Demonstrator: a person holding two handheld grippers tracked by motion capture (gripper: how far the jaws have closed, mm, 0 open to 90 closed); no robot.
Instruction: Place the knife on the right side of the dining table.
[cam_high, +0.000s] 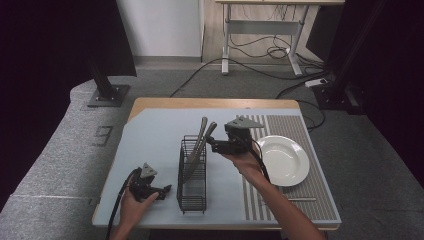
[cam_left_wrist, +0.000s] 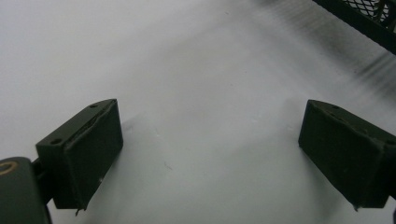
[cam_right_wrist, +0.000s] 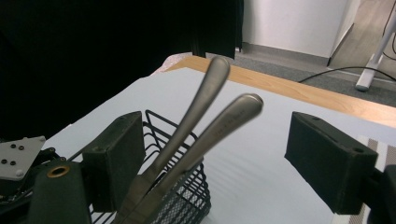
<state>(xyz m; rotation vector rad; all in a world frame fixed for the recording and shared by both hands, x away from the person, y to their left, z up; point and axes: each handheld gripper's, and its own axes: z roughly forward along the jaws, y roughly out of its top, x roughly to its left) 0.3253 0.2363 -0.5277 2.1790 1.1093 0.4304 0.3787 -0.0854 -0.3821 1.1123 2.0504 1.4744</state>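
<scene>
1. Right tongs (cam_right_wrist: 212, 154): released, jaws set wide and level with the upper ends of two metal utensil handles (cam_right_wrist: 210, 116), which pass between them without contact. In the high view these tongs (cam_high: 214, 143) sit at the 2 o'clock corner of the wire basket (cam_high: 192, 175).
2. The handles lean out of the basket toward 1 o'clock, side by side and nearly touching; the working ends lie inside the mesh and cannot be identified.
3. Step in hand, as judged: grasping a handle for removal. Centre one handle between the jaws before clenching; a closure across both would likely lift the pair together.
4. Grip below the rounded tip, where the shaft is flatter, and draw along the lean rather than straight up, so the basket (cam_right_wrist: 177, 186) is not dragged.
5. Left tongs (cam_left_wrist: 210, 149): released, jaws apart over bare blue mat, resting at 8 o'clock of the basket (cam_high: 160, 192); they could steady the basket rim.
6. White plate (cam_high: 282, 160) lies at 3 o'clock on the striped mat (cam_high: 300, 130) of the desk (cam_high: 215, 103).
</scene>
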